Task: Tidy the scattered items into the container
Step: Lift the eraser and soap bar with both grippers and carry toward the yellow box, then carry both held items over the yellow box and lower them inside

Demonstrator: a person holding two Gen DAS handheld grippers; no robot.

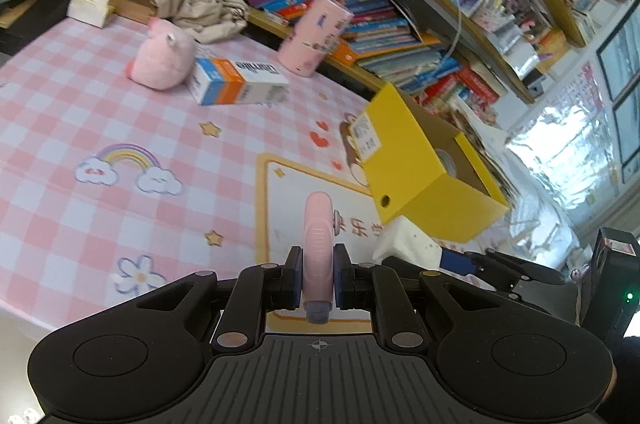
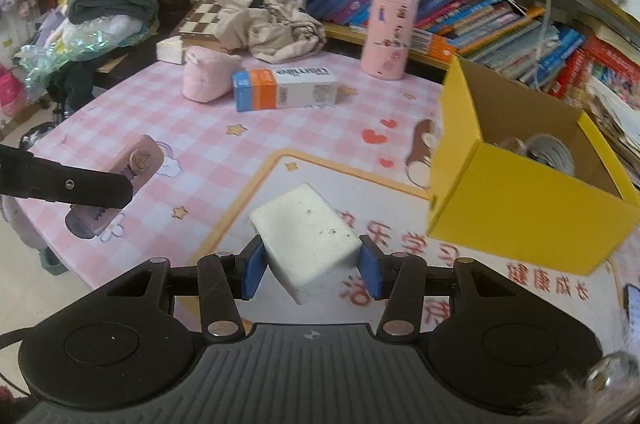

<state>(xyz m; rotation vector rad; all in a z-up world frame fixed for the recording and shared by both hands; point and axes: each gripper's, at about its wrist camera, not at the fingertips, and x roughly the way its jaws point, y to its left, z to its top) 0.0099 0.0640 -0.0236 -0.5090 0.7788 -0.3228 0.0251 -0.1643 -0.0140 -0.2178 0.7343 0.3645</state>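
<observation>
White block [image 2: 306, 236] between right tongs [image 2: 311, 270]; pink roller [image 1: 317, 248] between left tongs [image 1: 317, 278]

Crammed bookshelves [image 2: 460, 4] behind pink checked table [image 2: 208, 144]; bright window [image 1: 560, 140] right.

Surface: my table, under a pink checked mat [image 2: 200, 128].
On mat: yellow box [image 2: 520, 192], orange-white carton [image 2: 284, 89] lying flat, pink plush [image 2: 206, 74], pink cylinder [image 2: 388, 34] upright.
</observation>
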